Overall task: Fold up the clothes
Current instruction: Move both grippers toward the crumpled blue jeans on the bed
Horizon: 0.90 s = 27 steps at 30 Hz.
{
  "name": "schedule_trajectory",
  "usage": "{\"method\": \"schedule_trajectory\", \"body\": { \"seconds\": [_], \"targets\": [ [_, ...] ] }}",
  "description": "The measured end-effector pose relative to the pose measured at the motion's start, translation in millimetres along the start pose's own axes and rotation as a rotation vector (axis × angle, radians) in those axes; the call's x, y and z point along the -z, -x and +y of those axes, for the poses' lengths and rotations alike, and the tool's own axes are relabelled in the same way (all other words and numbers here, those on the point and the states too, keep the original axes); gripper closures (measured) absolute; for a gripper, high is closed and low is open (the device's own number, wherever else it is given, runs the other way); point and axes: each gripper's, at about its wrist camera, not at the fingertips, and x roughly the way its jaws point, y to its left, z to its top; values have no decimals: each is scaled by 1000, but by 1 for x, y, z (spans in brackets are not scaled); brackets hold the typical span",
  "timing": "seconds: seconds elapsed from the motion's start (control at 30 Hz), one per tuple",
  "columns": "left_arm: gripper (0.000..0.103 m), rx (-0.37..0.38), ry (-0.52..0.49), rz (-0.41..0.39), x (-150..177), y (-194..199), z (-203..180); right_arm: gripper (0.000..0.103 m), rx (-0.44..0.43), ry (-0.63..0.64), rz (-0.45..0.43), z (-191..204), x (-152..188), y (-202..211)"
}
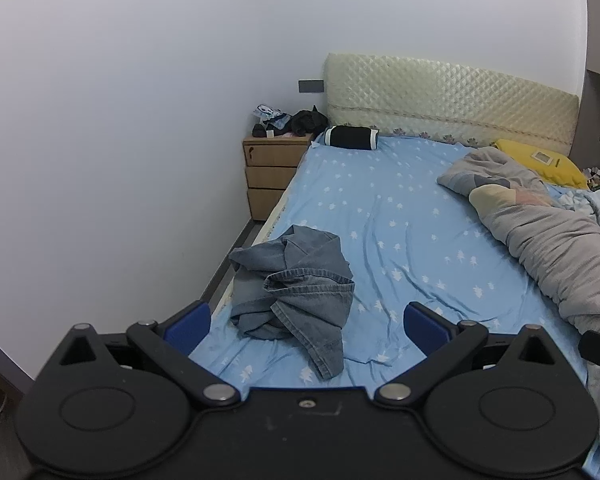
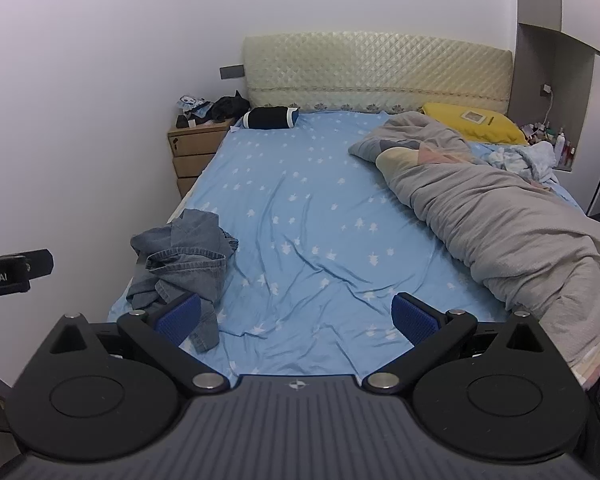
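A crumpled blue denim garment [image 1: 296, 284] lies bunched near the left front corner of the bed, on the light blue star-patterned sheet [image 1: 400, 216]. My left gripper [image 1: 306, 324] is open above the bed's near edge, and the garment's lower folds show between its blue pads with nothing gripped. In the right wrist view the same denim garment [image 2: 184, 268] sits at the left, partly behind the left pad. My right gripper [image 2: 296, 318] is open over the bare sheet [image 2: 312, 220], to the right of the garment.
A rolled grey duvet [image 2: 500, 224] runs along the bed's right side, with a yellow pillow [image 2: 476, 122] behind it. A black bolster [image 2: 270, 118] lies by the quilted headboard [image 2: 376, 72]. A wooden nightstand [image 2: 192, 156] with clutter stands at the left, against the white wall.
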Motion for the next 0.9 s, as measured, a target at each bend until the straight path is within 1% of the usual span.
{"method": "schedule_trajectory", "body": {
  "seconds": [0.1, 0.17, 0.2, 0.5, 0.63, 0.9],
  "targets": [
    [0, 0, -22, 14, 1, -3, -4, 0, -2, -5, 3, 0, 1, -2],
    [0, -17, -43, -4, 5, -1, -14, 0, -4, -8, 5, 0, 1, -4],
    [0, -3, -30, 5, 3, -3, -9, 0, -5, -10, 6, 0, 1, -5],
    [0, 4, -29, 16, 0, -1, -16, 0, -12, -24, 16, -1, 3, -12],
    [0, 16, -37, 24, 1, 1, -14, 0, -15, -30, 20, -1, 3, -16],
    [0, 34, -44, 42, 3, -7, -13, 0, -6, -31, 28, -4, 6, -4]
  ]
}}
